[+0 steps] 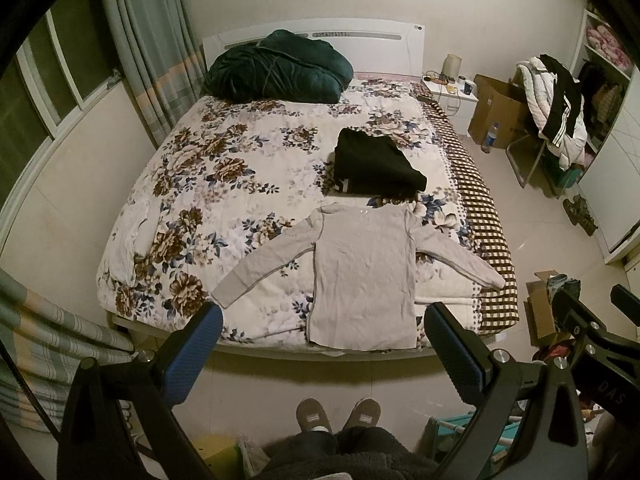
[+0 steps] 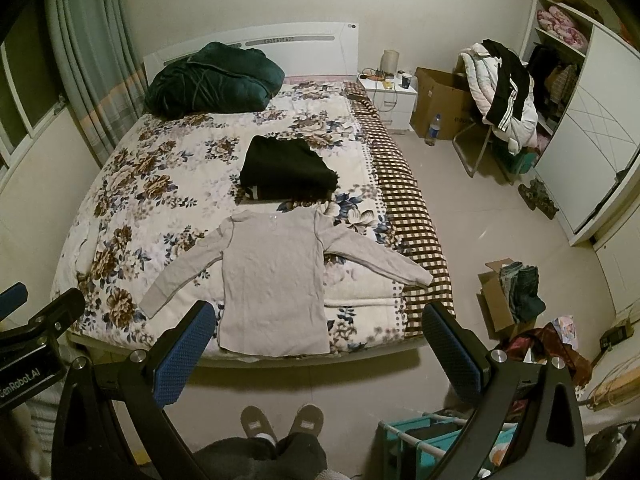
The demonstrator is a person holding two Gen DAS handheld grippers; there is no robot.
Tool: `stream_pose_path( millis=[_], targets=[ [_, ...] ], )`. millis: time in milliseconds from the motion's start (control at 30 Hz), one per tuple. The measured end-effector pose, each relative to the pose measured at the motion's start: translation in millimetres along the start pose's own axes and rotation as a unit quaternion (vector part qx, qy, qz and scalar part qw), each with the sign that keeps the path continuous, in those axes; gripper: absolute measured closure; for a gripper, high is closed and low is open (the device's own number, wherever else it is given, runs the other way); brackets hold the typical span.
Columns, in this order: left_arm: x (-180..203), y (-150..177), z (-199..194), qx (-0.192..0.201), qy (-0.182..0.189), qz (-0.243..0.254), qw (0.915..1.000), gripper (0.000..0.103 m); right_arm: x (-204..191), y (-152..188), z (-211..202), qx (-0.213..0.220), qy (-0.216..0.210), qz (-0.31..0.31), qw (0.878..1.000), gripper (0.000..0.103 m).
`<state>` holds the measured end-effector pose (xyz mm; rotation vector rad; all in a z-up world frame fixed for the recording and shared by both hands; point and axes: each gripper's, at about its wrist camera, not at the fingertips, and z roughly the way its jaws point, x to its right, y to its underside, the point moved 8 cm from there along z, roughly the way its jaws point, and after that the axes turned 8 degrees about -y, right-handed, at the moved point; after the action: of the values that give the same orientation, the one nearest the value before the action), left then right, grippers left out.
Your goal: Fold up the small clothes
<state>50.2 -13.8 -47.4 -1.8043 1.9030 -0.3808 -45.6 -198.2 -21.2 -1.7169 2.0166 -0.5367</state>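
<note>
I am holding both tools up and back from the foot edge of the bed [image 1: 256, 346], pointing them forward and down over it while I am standing with my slippers [image 1: 338, 418] on the floor just short of that edge. My left tool [image 1: 324, 344] is hanging with its blue-padded fingers [image 1: 192, 354] spread wide and pinching nothing; my right tool [image 2: 316, 348] is doing the same beside it, its fingers equally wide apart and empty. Neither one is touching any cloth.

The grey long-sleeved shirt [image 1: 362, 276] is lying flat on the floral quilt [image 1: 224, 168], its hem reaching the foot edge and its neckline pointing toward the headboard. Both sleeves are stretching outward and down, the right one ending at the checked border along the bed's right edge. The fabric is looking lightly wrinkled, possibly face down, though the dim light is making that hard to judge. Just beyond the collar a black folded garment [image 1: 376, 166] is sitting on the quilt.
</note>
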Motion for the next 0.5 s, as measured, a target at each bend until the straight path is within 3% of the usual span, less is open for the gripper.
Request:
stream_pose_path(
  millis=[500],
  targets=[
    [2.7, -2.4, -0.3, 0.005, 0.003, 0.000, 1.0000, 0.000, -3.8, -6.8, -3.1, 0.000, -0.002, 0.007, 1.000, 0.000]
  ],
)
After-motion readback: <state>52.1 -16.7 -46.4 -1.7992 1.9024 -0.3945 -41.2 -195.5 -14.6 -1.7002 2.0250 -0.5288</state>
